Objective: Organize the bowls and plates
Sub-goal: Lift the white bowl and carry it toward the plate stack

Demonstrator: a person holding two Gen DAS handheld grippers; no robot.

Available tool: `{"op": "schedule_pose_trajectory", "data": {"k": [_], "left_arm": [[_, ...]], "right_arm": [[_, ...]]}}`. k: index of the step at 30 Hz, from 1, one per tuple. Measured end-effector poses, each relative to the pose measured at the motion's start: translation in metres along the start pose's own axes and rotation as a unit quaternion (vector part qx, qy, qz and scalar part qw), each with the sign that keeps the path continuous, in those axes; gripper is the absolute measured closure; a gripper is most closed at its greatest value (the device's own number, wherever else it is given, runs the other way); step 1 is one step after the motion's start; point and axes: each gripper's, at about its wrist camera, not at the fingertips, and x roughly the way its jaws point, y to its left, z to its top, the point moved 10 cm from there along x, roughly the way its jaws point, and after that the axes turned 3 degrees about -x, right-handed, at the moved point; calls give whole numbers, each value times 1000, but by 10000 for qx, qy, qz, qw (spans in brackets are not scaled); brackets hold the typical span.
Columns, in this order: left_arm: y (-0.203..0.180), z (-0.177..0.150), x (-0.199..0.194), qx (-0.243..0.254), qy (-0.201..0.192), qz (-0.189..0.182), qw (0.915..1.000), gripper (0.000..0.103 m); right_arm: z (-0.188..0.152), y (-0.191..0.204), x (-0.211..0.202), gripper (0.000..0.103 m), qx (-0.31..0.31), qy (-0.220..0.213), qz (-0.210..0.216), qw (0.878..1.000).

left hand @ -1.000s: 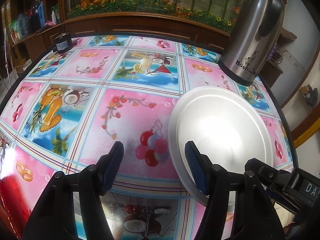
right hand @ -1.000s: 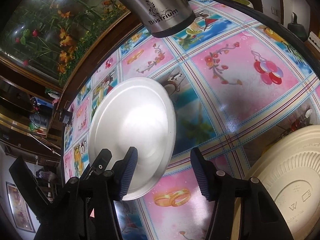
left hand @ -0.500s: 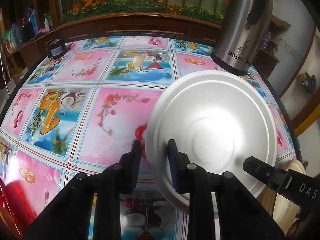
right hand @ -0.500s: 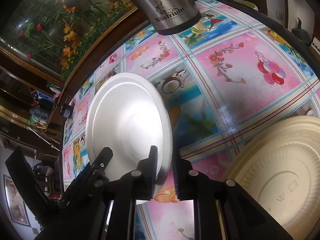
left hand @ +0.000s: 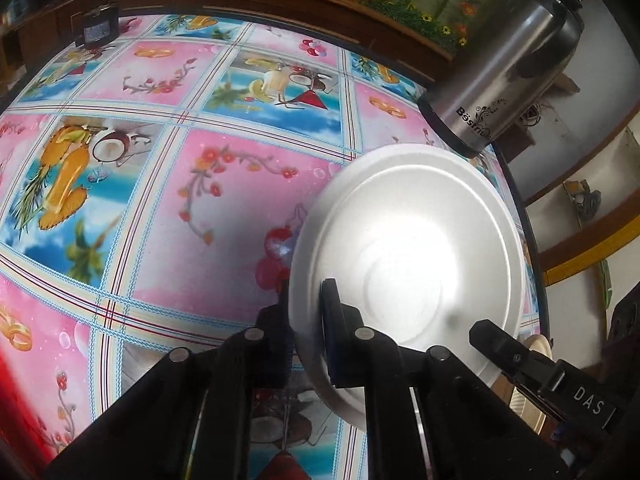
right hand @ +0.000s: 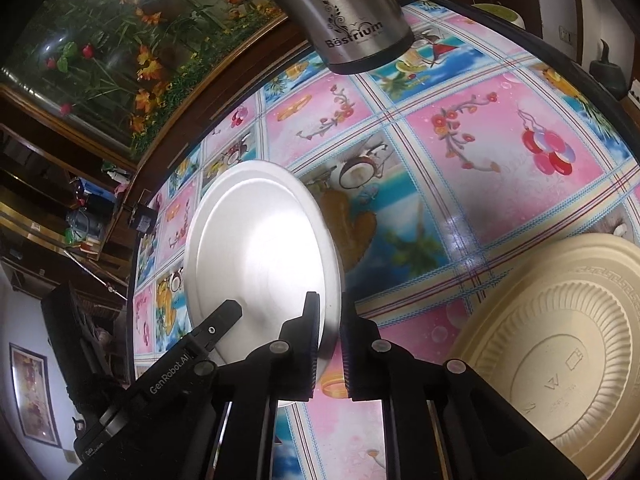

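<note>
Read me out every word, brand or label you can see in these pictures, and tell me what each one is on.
"Bästrium": on the tall stainless steel flask, above its black base.
"GenRobot.AI": on the black left gripper, seen from the right wrist.
"DAS": on the black right gripper, seen from the left wrist; the rest is cut off.
Embossed marks on the cream ribbed plate: unreadable.

Both grippers, open a second ago, now pinch the round white metal plate (left hand: pixel 412 256): the left gripper (left hand: pixel 308 320) clamps its left rim, the right gripper (right hand: pixel 330 328) its right rim, tilting it.
</note>
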Motion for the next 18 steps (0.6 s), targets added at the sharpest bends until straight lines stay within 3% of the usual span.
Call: {"op": "schedule_pose_trajectory", "data": {"k": [18], "left_arm": [[7,-20,-34,294,-430,341,9981,93]], "right_arm": [[-17,6,-7,95,-102,34,141,9998]]}}
